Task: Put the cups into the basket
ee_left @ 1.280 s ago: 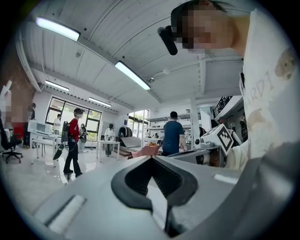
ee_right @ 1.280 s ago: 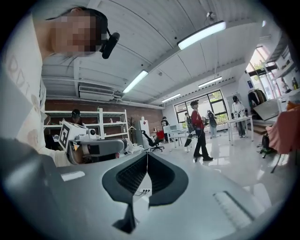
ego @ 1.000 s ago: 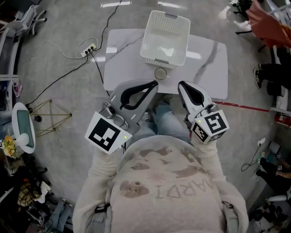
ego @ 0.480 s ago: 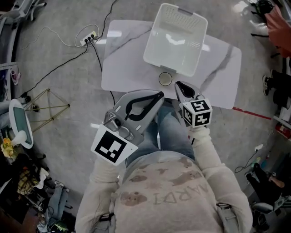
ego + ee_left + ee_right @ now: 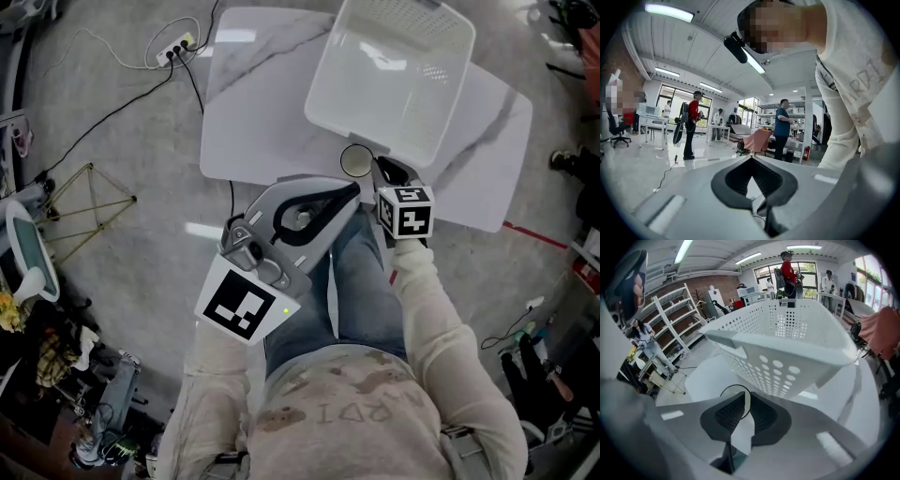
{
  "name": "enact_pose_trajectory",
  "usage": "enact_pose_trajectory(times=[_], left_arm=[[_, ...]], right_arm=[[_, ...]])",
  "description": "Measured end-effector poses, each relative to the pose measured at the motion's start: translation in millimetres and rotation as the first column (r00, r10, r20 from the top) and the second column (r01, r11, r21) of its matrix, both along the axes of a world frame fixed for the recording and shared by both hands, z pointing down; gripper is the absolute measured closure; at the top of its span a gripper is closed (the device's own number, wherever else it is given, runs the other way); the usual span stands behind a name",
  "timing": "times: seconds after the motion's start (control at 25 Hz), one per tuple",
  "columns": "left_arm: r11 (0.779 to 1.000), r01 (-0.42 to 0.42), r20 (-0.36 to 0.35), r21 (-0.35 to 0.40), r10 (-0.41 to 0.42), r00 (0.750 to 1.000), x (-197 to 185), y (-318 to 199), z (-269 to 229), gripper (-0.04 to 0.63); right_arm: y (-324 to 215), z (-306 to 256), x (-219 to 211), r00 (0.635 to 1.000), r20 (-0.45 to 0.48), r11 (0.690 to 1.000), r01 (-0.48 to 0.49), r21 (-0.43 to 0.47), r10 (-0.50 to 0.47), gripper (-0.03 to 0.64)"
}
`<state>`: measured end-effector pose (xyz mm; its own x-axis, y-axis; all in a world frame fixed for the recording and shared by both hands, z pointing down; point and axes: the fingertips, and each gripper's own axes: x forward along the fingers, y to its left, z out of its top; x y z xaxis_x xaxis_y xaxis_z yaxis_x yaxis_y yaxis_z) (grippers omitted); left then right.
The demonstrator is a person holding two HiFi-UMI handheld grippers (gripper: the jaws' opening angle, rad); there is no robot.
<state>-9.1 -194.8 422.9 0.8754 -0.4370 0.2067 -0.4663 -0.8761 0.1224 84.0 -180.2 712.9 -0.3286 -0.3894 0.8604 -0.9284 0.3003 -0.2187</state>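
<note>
1. My right gripper (image 5: pixel 743 401) has its pads (image 5: pixel 761 416) pinched almost together on the cup (image 5: pixel 731 393). The cup's wall runs up into the narrow slit between them, with one pad inside the rim and the other outside. I judge that to be a grasp on the rim.
2. My left gripper (image 5: pixel 751 158) is clenched with its tips touching and nothing between them; past the tips I see only the room. It hangs above my lap, just off the worktop's near edge, with its nose toward the cup.
3. The cup stands upright on the worktop (image 5: pixel 253 112) at its near edge. It is just beside the basket's near wall and outside it.
4. The basket (image 5: pixel 328 75), white and perforated, sits toward the worktop's far right corner. In the head view its floor looks bare, with no cup inside.
5. I judge the task to be at its start, as nothing is in the basket yet.
6. This is the only cup I can see. The grasp seems made.
7. What is left is to lift the cup over the near wall and let it go inside. I cannot tell whether more cups wait out of view.
</note>
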Motion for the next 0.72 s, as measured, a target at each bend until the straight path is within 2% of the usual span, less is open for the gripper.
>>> enact_pose_trajectory(times=[0.32,0.72], left_arm=[[0.999,-0.012,-0.005,-0.043,0.012,1.0,7.0,11.1,30.1,0.595],[0.999,0.019,0.012,-0.05,-0.018,1.0,0.7,18.8,33.9,0.595]], right_arm=[[-0.9,39.4,-0.6,0.997,-0.07,0.997,0.022,-0.069,-0.027,0.555],[-2.6,46.9,-3.7,0.993,-0.117,0.996,0.018,-0.09,-0.029,0.566]])
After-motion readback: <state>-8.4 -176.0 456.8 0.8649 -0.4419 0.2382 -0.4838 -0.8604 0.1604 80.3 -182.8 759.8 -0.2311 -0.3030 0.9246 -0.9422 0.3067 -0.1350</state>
